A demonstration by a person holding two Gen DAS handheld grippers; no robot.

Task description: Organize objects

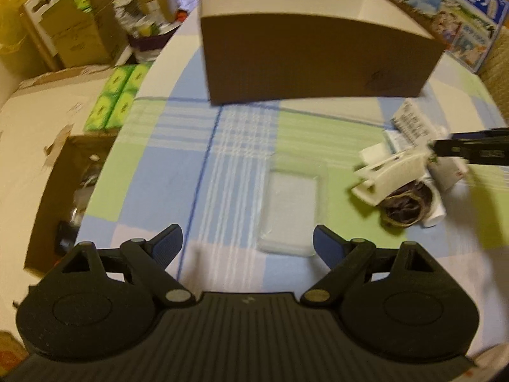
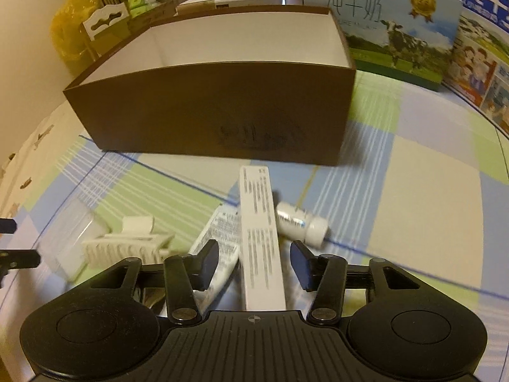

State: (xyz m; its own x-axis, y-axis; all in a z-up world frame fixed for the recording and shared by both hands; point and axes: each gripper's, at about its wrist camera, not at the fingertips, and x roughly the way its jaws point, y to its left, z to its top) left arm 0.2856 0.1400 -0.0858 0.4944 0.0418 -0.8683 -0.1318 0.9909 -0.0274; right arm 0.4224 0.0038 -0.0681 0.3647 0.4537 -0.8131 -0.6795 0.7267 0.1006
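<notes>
Count: 1 brown box (image 2: 216, 108), 1 carton (image 2: 259, 238), 1 tube (image 2: 219, 232), 1 bottle (image 2: 302, 222), 1 clip (image 2: 127, 245), 1 clear case (image 1: 291, 213), 2 milk cartons (image 2: 397, 25).

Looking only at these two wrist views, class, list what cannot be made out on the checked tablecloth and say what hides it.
- Floor of the brown open cardboard box: both views, hidden by its front wall.
- Print on the long white carton between the right gripper jaws: right view, blurred.
- Whether those jaws press the carton: right view, unclear.
- Clear flat plastic case: left view, its contents are blurred.
- Dark tangled bundle: left view, partly covered by the white ribbed clip.
</notes>
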